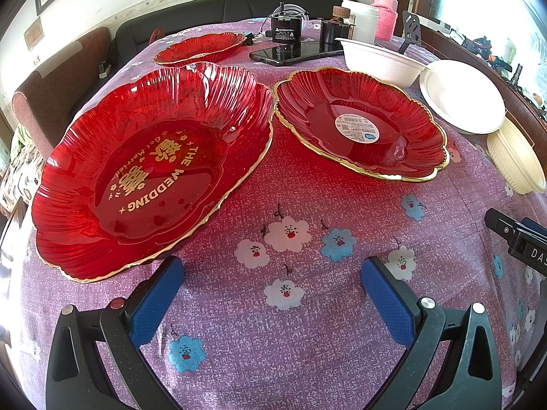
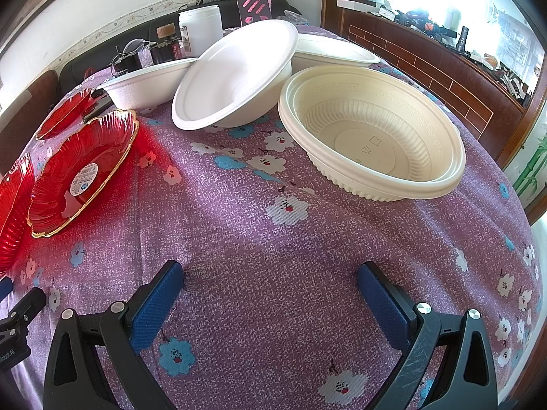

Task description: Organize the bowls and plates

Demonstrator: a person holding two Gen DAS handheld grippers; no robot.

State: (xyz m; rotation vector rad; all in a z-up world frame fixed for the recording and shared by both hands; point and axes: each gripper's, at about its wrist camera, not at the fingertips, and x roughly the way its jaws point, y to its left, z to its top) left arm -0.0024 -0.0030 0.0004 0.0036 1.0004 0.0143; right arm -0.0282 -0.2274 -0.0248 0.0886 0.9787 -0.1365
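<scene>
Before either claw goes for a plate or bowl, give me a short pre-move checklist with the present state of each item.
1. Left claw open and empty: ok.
2. Right claw open and empty: ok.
3. Large red glass plate with gold wedding lettering lying flat: not ok, its near rim looks raised.
4. White foam bowl tilted on its side resting steadily: not ok, it leans on its neighbours.
5. Cream ribbed plastic bowl upright and empty: ok.
6. Purple flowered tablecloth bare between the claws and the dishes: ok.
</scene>
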